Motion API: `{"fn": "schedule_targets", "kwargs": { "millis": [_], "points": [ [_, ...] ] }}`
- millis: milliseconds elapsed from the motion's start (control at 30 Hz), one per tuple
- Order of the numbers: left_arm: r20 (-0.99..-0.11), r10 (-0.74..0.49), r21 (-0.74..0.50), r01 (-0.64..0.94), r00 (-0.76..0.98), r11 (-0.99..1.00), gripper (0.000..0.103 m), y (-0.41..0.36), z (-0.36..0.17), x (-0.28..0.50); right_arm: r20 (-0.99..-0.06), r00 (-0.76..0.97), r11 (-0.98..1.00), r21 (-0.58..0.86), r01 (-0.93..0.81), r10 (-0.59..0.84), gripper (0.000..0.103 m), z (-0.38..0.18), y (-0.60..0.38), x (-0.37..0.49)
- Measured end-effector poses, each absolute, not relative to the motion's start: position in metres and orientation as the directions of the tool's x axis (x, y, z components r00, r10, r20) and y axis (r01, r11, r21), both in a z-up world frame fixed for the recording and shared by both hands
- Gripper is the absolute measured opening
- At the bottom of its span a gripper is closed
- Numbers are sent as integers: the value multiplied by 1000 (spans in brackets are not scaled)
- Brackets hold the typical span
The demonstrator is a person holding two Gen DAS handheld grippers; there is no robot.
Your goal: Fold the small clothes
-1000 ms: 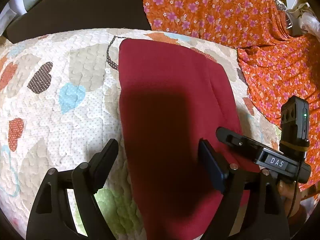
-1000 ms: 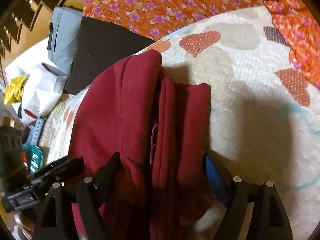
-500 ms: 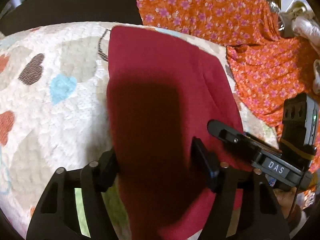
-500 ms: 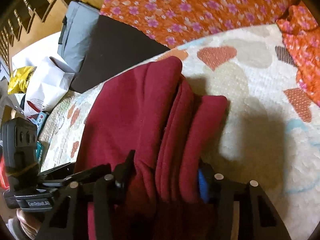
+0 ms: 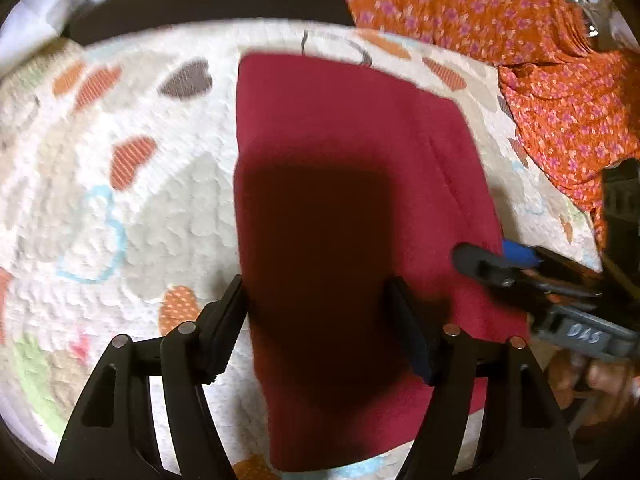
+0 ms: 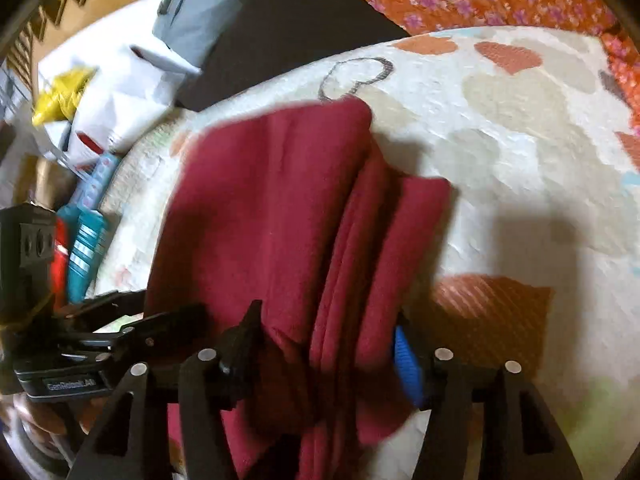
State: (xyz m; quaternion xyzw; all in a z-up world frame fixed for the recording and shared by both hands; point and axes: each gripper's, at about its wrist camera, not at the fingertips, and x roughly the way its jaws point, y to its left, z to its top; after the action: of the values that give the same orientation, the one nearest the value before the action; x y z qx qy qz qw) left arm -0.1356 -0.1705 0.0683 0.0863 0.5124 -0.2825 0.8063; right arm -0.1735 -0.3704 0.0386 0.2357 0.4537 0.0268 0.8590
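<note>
Left wrist view: the left claw (image 5: 318,312) straddles the near left edge of the folded dark-red fleece garment (image 5: 344,184), jaws narrowed onto the cloth, apparently gripping it. That garment lies on the heart-patterned white quilt (image 5: 120,200), long axis running away from both claws toward the quilt's far edge. Right wrist view: the right claw (image 6: 326,340) pinches the garment's stacked right-edge layers. Both claws sit equally near; any next fold likely carries this near end forward.

Heart-patterned quilt (image 5: 132,184) under folded maroon garment (image 5: 344,152), orange floral cloth (image 5: 560,92) alongside.
</note>
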Motion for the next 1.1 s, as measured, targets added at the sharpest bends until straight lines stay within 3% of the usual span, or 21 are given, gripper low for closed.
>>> {"fn": "schedule_targets", "kwargs": {
  "millis": [100, 233, 300, 367, 500, 633, 867, 1100],
  "points": [
    [-843, -315, -32, 544, 436, 838, 71, -173, 81, -151, -756, 630, 917, 358, 173, 176, 57, 64, -367, -184],
    [-838, -282, 11, 531, 467, 848, 71, -177, 80, -145, -707, 703, 939, 289, 188, 77, 57, 94, -360, -187],
    [-842, -284, -14, 508, 459, 861, 71, -176, 76, -138, -712, 694, 955, 268, 126, 108, 50, 97, -350, -171],
    [-848, -299, -51, 494, 437, 868, 71, -176, 74, -131, -728, 673, 968, 241, 75, 129, 36, 92, -342, -155],
    [-853, -318, -89, 485, 415, 870, 73, -179, 70, -125, -796, 600, 982, 163, 90, 77, 28, 60, -348, -124],
    [-844, -296, -37, 500, 448, 865, 74, -188, 70, -129, -792, 603, 974, 198, 106, 95, 28, 48, -356, -120],
    [-844, -289, -36, 490, 452, 871, 78, -185, 69, -127, -783, 614, 979, 187, 78, 101, 28, 76, -343, -159],
    [-844, -290, -43, 484, 450, 874, 80, -183, 65, -131, -800, 600, 991, 100, 84, 30, 28, 49, -321, -182]
  ]
}}
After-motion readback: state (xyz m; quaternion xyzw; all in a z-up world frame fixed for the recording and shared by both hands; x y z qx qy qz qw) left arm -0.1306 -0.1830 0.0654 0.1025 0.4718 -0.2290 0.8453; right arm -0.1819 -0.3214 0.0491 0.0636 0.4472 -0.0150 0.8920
